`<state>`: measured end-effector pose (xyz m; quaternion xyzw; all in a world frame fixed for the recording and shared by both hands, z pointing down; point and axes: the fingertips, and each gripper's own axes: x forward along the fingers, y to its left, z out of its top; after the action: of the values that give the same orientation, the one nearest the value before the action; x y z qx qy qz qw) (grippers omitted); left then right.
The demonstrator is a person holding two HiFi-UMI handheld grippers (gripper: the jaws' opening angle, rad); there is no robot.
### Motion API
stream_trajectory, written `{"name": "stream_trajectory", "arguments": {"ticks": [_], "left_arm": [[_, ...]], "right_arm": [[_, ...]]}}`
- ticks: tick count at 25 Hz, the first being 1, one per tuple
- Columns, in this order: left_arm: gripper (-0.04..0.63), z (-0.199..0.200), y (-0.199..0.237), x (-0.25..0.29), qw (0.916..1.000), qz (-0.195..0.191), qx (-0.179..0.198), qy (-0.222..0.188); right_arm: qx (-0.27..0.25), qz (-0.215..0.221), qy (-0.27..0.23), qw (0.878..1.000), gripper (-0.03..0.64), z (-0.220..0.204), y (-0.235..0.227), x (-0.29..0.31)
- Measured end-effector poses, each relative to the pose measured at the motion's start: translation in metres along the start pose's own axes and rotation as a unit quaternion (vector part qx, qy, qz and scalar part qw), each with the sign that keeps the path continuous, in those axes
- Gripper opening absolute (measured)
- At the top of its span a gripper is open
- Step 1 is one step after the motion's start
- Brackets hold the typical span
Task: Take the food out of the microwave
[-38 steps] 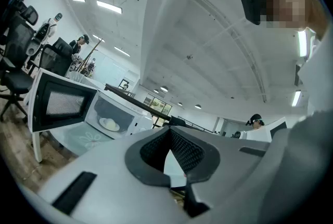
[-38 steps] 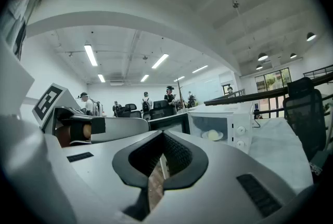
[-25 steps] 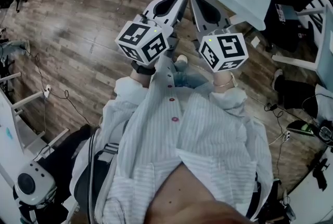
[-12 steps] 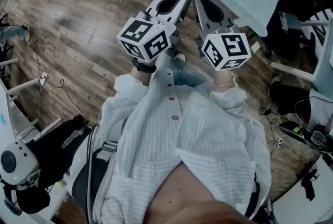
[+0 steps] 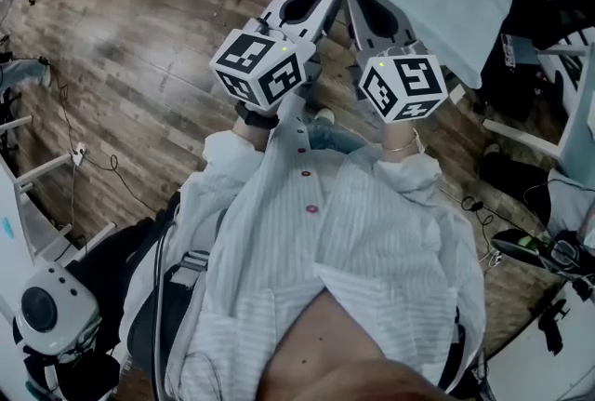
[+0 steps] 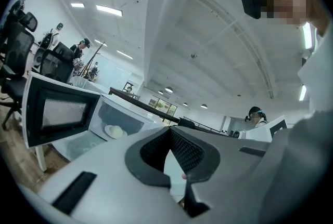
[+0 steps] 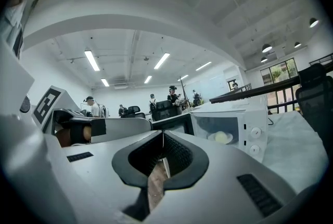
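Ahead of the left hand-held gripper (image 6: pixel 169 133), off to its left side, sits the boxy white microwave (image 6: pixel 122 116). Its dark-windowed door (image 6: pixel 54 114) stands wide open. Inside, a pale round lump of food (image 6: pixel 117 132) lies on a small white plate (image 6: pixel 106 129).

Seen from the right hand-held gripper (image 7: pixel 163 137), the same microwave is ahead and to its right. It sits on the worktop with the pale green cloth (image 7: pixel 291 140).

Both hand-held grippers have their jaws pressed together with nothing between them. They are side by side in front of the person's striped white shirt (image 5: pixel 353 241), well apart from the microwave.

So the door part looks done, I think. The food is not yet touched. What is left is to get close, spread the jaws, pinch the plate and lift it out.
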<state>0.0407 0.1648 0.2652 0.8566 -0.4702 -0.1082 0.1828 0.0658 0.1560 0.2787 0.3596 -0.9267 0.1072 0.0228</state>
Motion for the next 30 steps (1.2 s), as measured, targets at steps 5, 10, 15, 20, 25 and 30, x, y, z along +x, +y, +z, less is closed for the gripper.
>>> {"name": "stream_trajectory", "arguments": {"ticks": [5, 10, 15, 20, 25, 30], "left_arm": [[0.008, 0.026, 0.046, 0.017, 0.9999, -0.008, -0.003, 0.006], [0.008, 0.046, 0.091, 0.03, 0.9999, -0.014, 0.001, 0.009], [0.008, 0.056, 0.118, 0.041, 0.9996, -0.025, -0.001, 0.015], [0.008, 0.061, 0.154, 0.048, 0.9988, -0.039, -0.003, 0.029], [0.008, 0.068, 0.177, 0.044, 0.9978, -0.054, -0.004, 0.039], [0.008, 0.067, 0.192, 0.042, 0.9968, -0.062, -0.014, 0.048]], "right_arm": [[0.011, -0.008, -0.007, 1.0, 0.032, 0.016, -0.005, 0.054], [0.013, -0.015, -0.007, 1.0, 0.032, 0.022, -0.007, 0.104], [0.013, -0.032, -0.011, 0.999, 0.032, 0.027, -0.014, 0.129], [0.024, -0.058, -0.016, 0.998, 0.032, 0.024, -0.024, 0.164], [0.029, -0.082, -0.02, 0.996, 0.032, 0.022, -0.021, 0.187], [0.038, -0.098, -0.011, 0.994, 0.032, 0.015, -0.02, 0.199]]}}
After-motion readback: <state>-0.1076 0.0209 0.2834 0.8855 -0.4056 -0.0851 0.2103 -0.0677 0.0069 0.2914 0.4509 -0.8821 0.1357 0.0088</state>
